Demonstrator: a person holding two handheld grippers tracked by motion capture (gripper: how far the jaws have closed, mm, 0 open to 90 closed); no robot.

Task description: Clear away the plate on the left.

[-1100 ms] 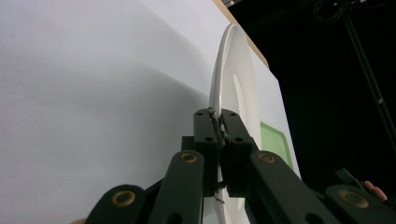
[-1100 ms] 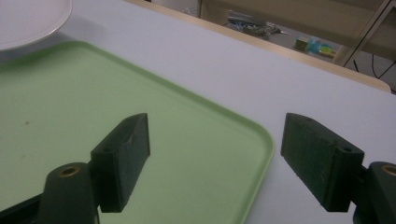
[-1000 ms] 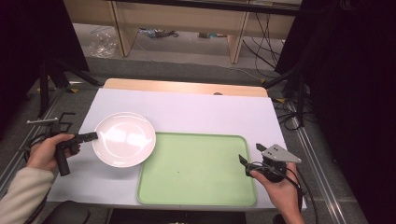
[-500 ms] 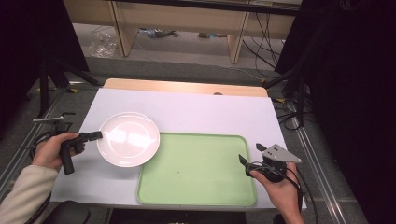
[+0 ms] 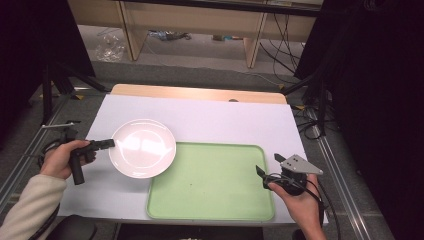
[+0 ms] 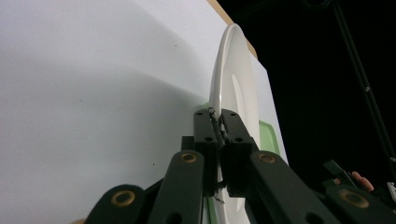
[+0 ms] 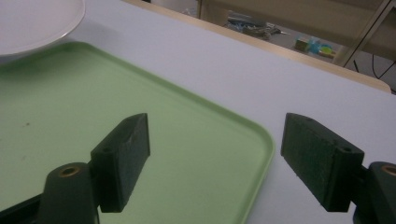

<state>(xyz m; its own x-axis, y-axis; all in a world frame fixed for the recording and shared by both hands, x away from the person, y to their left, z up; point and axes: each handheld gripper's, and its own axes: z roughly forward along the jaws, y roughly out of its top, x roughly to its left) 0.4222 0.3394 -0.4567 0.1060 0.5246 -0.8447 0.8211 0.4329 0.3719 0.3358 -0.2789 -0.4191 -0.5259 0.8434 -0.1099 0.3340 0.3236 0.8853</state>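
Note:
A round white plate (image 5: 142, 147) hangs over the table's left half, its right rim above the left edge of a green tray (image 5: 210, 182). My left gripper (image 5: 109, 144) is shut on the plate's left rim. In the left gripper view the plate (image 6: 232, 88) stands edge-on, pinched between the jaws of that gripper (image 6: 220, 125). My right gripper (image 5: 266, 175) hovers open at the tray's right edge. In the right gripper view the open gripper (image 7: 215, 154) frames the tray's corner (image 7: 252, 140), nothing between the pads, and the plate (image 7: 32, 21) shows at top left.
A white sheet (image 5: 225, 122) covers the table, with a wooden strip (image 5: 200, 93) along the far edge. Cables (image 5: 315, 120) and dark stands crowd the floor to the right; a shelf unit (image 5: 190, 20) stands beyond the table.
The left gripper has carried the plate to the right, toward the tray, and its rim now overlaps the tray's left edge. The right gripper has stayed put.

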